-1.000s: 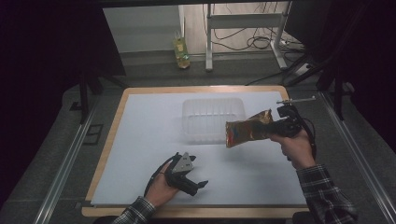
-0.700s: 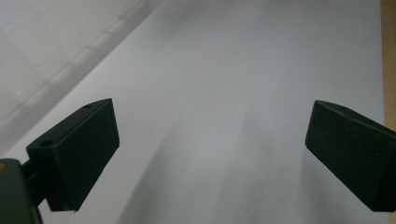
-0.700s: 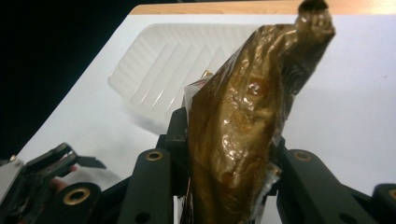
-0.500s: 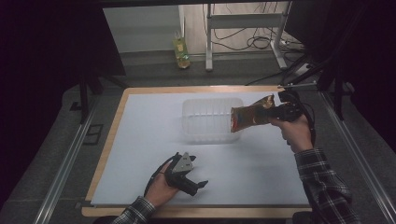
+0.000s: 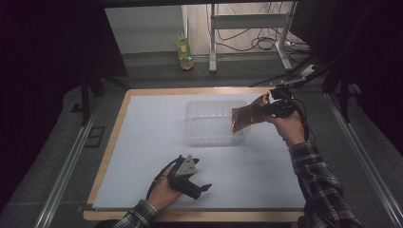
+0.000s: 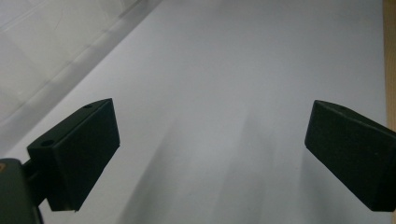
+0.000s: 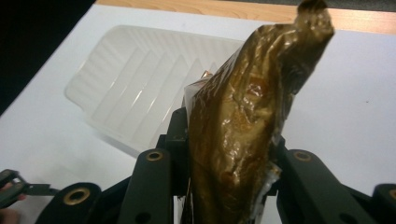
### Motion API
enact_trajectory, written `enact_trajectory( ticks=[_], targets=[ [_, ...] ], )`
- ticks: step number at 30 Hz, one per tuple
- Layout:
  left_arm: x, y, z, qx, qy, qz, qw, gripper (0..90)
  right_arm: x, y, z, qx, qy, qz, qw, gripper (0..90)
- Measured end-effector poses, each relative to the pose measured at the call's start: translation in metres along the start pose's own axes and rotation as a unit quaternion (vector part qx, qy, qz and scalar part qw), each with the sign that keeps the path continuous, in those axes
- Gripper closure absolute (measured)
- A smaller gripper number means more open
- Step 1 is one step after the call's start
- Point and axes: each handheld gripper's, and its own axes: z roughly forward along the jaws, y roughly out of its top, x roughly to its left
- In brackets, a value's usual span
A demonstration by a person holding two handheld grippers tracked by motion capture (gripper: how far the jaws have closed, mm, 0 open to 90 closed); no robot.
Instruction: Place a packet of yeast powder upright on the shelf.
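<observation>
The high view is dim, its edges sinking into black. Soft shadows streak the white table sheet (image 6: 243,93) in the left gripper view. Glare glints off the golden pouch (image 7: 243,135), slightly blurred.

High overhead; tong cams near table (image 5: 142,142)

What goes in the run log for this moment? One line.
right tool: shut on snack bag, over clear tray edge | left tool: open, resting on white mat
</observation>
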Motion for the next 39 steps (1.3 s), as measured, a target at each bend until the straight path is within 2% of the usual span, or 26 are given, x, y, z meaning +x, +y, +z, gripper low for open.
enact_trajectory(
  ticks=[3,10,30,39],
  targets=[
    [0.0,0.0,0.0,-0.001,0.0,0.0,1.0,3.2,0.004,0.004,0.009,0.008,-0.004,-0.005,1.0,66.2],
    [0.0,0.0,0.0,0.0,0.0,0.001,1.0,3.2,0.007,0.01,0.02,0.011,-0.012,-0.01,0.9998,66.2],
    [0.0,0.0,0.003,0.006,-0.002,0.003,1.0,3.3,0.002,0.025,0.054,-0.014,-0.006,0.02,0.9997,66.1],
    [-0.001,0.0,0.004,0.007,-0.004,0.004,1.0,3.4,0.003,0.025,0.072,-0.014,0.001,0.029,0.9995,66.0]
  ],
)
